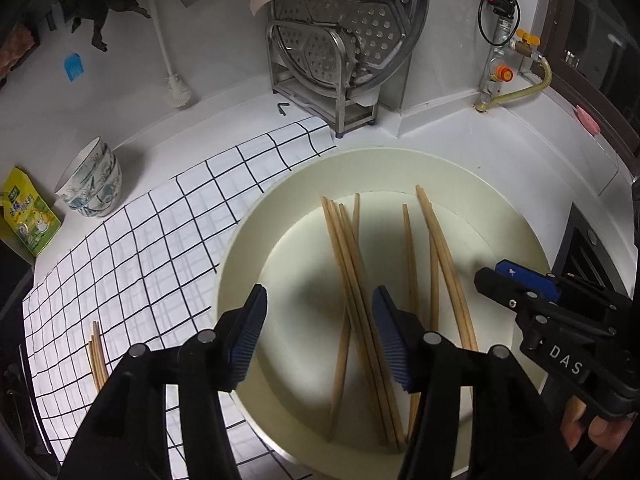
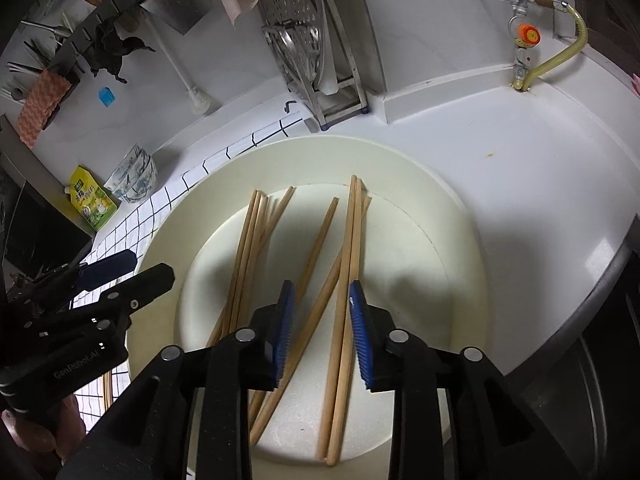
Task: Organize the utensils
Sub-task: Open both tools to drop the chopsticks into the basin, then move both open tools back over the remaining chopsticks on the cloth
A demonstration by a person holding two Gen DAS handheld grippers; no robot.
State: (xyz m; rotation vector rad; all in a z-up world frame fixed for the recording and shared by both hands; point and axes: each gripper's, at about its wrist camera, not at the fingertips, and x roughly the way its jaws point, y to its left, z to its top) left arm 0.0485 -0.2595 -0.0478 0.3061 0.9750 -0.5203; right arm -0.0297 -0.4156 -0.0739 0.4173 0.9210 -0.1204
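The left gripper (image 1: 320, 334) hangs closest to its camera, jaws parted fairly wide over the cream basin (image 1: 248, 240), nothing pressed between the blue pads. The right gripper (image 2: 322, 334) hovers over the same basin with a narrower gap; one or two chopsticks run under that gap, but the pads do not squeeze them.

The wooden chopsticks (image 2: 352, 264) lie loose in the basin in two rough groups, some crossing; about eight to ten, the overlap makes an exact count unsure. A few more chopsticks (image 1: 97, 354) rest outside, on the grid-patterned mat (image 1: 160, 232) left of the basin.

Farther out on the white counter (image 1: 500, 168) stand a stack of patterned bowls (image 1: 90, 178) and one yellow-green pouch (image 1: 28, 216). At the back wall, a steel rack (image 1: 328, 92) holds a perforated steamer plate (image 1: 360, 20); a white brush (image 1: 178, 90) leans nearby, and a gas valve with a yellow hose (image 1: 520, 88) sits in the right corner.
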